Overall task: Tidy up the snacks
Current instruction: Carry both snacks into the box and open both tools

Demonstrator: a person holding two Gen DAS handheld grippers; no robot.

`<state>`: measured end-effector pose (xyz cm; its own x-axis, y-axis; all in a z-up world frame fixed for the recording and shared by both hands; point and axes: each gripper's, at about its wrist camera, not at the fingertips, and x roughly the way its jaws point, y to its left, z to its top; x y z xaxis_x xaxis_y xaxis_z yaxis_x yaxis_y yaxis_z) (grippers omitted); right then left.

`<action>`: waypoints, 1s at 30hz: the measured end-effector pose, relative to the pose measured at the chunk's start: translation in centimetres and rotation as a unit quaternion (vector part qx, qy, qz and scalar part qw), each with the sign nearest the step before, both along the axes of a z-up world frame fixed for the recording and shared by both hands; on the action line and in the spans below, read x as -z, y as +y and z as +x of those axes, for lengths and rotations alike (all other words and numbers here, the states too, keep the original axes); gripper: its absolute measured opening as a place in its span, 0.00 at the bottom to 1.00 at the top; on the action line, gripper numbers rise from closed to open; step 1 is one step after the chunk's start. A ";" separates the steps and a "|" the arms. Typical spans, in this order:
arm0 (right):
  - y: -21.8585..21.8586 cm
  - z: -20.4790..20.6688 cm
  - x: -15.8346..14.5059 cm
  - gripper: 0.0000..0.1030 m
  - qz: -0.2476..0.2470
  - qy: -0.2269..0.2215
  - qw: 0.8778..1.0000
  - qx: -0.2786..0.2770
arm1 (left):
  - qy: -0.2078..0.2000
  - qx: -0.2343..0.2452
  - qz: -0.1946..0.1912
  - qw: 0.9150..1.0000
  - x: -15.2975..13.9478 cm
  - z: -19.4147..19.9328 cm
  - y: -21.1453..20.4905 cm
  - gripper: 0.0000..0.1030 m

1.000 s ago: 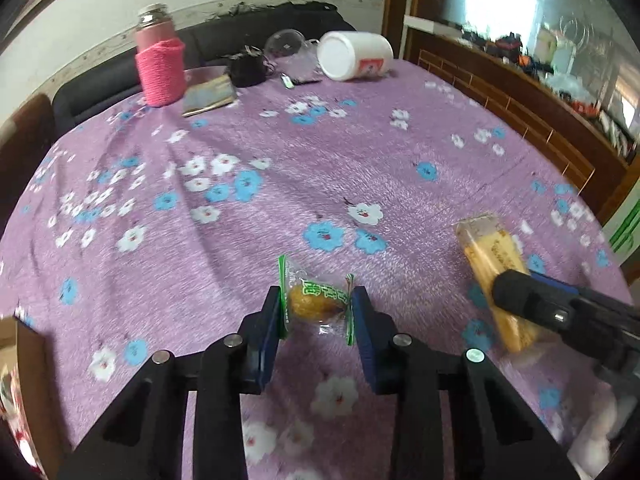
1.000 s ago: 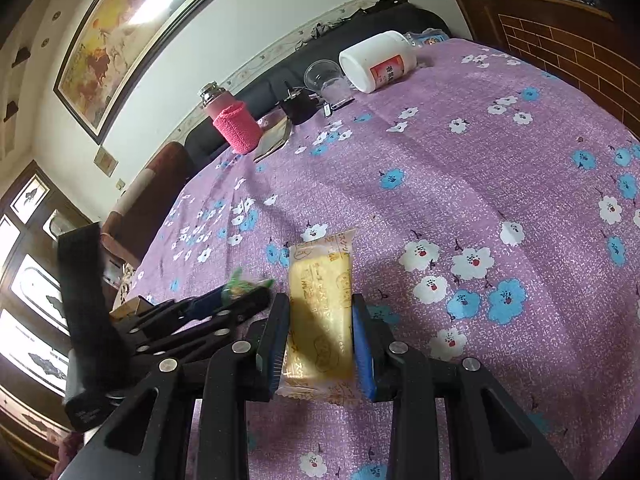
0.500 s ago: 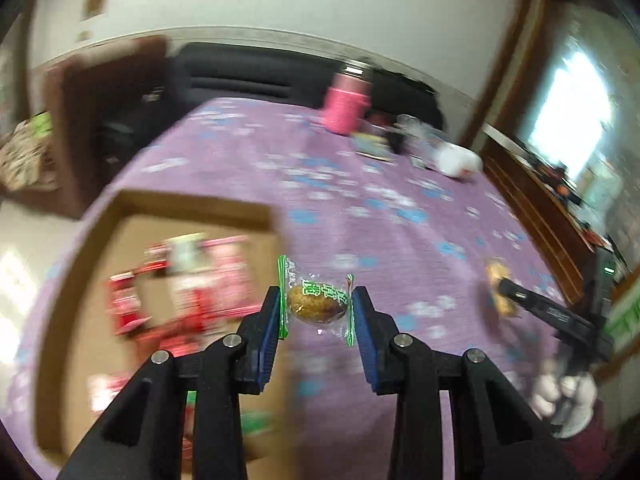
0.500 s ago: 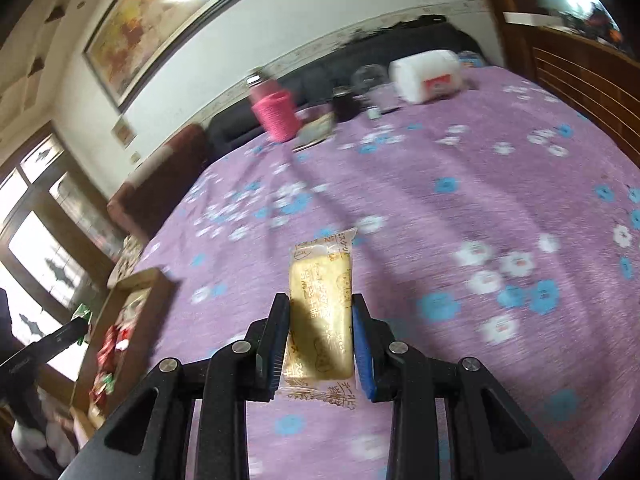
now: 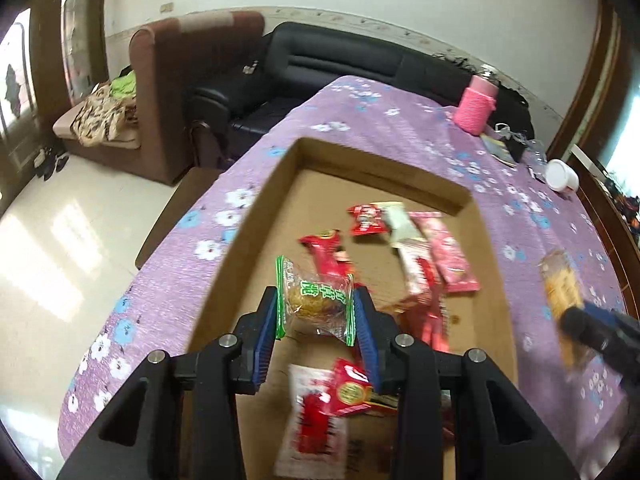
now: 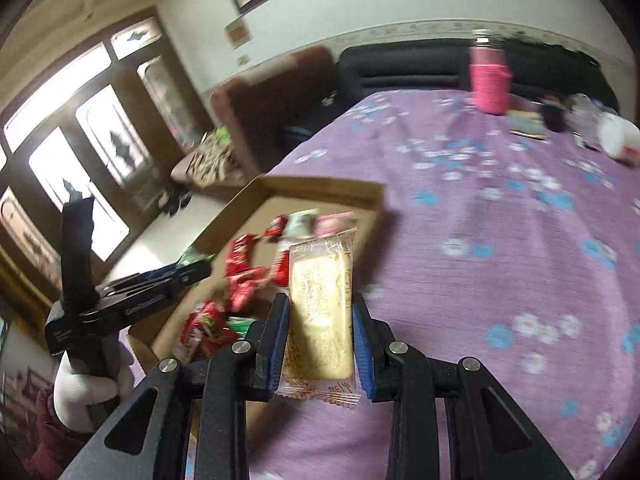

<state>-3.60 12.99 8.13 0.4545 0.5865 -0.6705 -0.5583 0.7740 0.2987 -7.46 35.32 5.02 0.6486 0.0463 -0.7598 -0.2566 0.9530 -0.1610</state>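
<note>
The green-wrapped cake (image 5: 316,300) is sitting pinched between the left claw (image 5: 318,312) pads, wrapper ends flaring out each side; directly beneath and ahead of that claw the cardboard box (image 5: 256,232) is lying open, red packets (image 5: 424,256) scattered across its floor; so this one is hanging over its drop spot. Off to that claw's right, the right claw (image 6: 320,332) is clamping the yellow biscuit bar (image 6: 320,312) upright between its pads; it is hanging over the purple cloth (image 6: 500,260), the box just ahead and to its left, not yet under it. By my reading both hands are carrying snacks to the box; next, the left needs to lower a little and let the cake fall on bare cardboard; the right needs to cross the rim before releasing, keeping clear of the other claw.
</note>
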 end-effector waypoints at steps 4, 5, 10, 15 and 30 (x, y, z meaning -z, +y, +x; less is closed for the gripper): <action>4.0 0.7 1.7 0.32 -0.026 0.012 0.999 -0.018 | 0.003 -0.006 -0.014 1.000 0.6 0.3 1.3 0.41; 4.6 0.9 2.0 0.32 -0.033 0.012 0.999 -0.019 | 0.000 -0.005 -0.018 1.000 0.6 0.3 1.5 0.43; 6.3 2.0 3.3 0.33 -0.059 0.011 0.998 -0.009 | -0.026 -0.006 -0.039 0.999 -0.2 -0.6 2.0 0.69; 5.6 2.3 2.9 0.35 -0.057 0.007 0.998 0.007 | -0.049 -0.005 -0.049 0.998 -1.7 -2.1 1.6 0.73; -2.3 -4.3 -1.1 0.50 -0.001 -0.067 0.995 0.074 | -0.243 -0.097 0.134 0.956 -9.9 -11.8 -6.0 1.00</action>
<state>-7.87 10.69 9.23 0.6204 0.5052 -0.5999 -0.4733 0.8511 0.2272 -19.27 29.37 14.89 0.8816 0.3523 -0.3140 -0.3896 0.9188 -0.0630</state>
